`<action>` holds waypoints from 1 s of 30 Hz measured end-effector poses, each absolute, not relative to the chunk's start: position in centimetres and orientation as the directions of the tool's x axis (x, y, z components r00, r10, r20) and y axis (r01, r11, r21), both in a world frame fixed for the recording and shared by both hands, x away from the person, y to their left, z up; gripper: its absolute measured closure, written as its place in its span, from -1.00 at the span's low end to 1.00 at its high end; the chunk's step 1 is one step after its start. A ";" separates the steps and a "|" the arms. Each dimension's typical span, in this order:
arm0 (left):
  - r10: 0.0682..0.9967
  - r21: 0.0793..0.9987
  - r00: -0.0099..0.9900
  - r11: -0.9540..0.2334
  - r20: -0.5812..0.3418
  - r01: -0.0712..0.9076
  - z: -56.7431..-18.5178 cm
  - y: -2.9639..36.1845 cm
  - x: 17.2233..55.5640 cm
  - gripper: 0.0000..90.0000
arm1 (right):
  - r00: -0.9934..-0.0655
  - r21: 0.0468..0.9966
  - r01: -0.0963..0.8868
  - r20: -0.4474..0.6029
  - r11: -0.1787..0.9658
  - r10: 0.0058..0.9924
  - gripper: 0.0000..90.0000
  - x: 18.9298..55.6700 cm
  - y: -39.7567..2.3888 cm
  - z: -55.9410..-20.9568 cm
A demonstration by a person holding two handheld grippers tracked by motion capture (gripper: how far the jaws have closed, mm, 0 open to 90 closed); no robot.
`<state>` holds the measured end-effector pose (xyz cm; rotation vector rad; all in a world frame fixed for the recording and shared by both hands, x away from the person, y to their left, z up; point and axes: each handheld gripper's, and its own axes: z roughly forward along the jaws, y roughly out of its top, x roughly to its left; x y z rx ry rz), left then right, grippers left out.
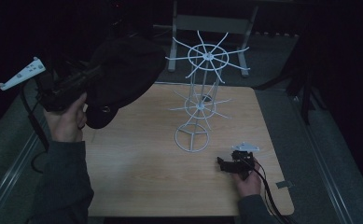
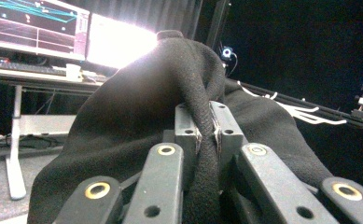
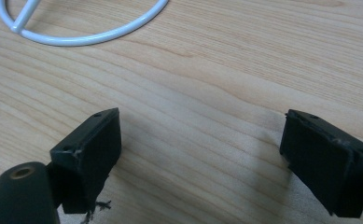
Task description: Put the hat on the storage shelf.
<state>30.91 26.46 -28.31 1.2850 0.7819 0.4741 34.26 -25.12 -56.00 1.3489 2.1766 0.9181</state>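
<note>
A black cap (image 1: 123, 74) hangs in the air at the upper left, above the table's left side. My left gripper (image 1: 88, 74) is shut on a fold of it; in the left gripper view the cap (image 2: 137, 121) drapes over the jaws and the gripper (image 2: 206, 133) pinches its fabric. A white wire rack (image 1: 202, 93) with spoked rings stands upright on the table's middle. My right gripper (image 1: 226, 165) rests low at the table's right front, open, with bare wood between its pads (image 3: 95, 144). The rack's round base (image 3: 86, 37) lies just ahead of it.
The wooden table (image 1: 146, 186) has rounded corners, with dark floor around it. A metal stand (image 1: 212, 28) sits behind the table. Bright monitors (image 2: 39, 23) on a desk show behind the cap in the left gripper view.
</note>
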 end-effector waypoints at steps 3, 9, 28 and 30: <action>0.701 0.963 0.666 0.247 -0.253 0.106 -28.3 26.5 30.9 0.88 | -0.443 0.719 0.620 -0.007 0.312 0.897 -0.73 34.3 -25.1 -56.0; 0.693 0.959 0.672 0.268 -0.261 0.096 -28.3 26.6 31.0 0.88 | -0.442 0.719 0.621 -0.007 0.312 0.897 -0.73 34.3 -25.1 -56.0; 0.677 0.950 0.685 0.305 -0.270 0.072 -28.2 26.7 30.8 0.88 | -0.443 0.720 0.620 -0.008 0.313 0.896 -0.72 34.3 -25.1 -56.0; 0.673 0.947 0.687 0.312 -0.274 0.073 -28.2 26.8 30.8 0.88 | -0.444 0.720 0.620 -0.008 0.313 0.896 -0.72 34.2 -25.1 -56.0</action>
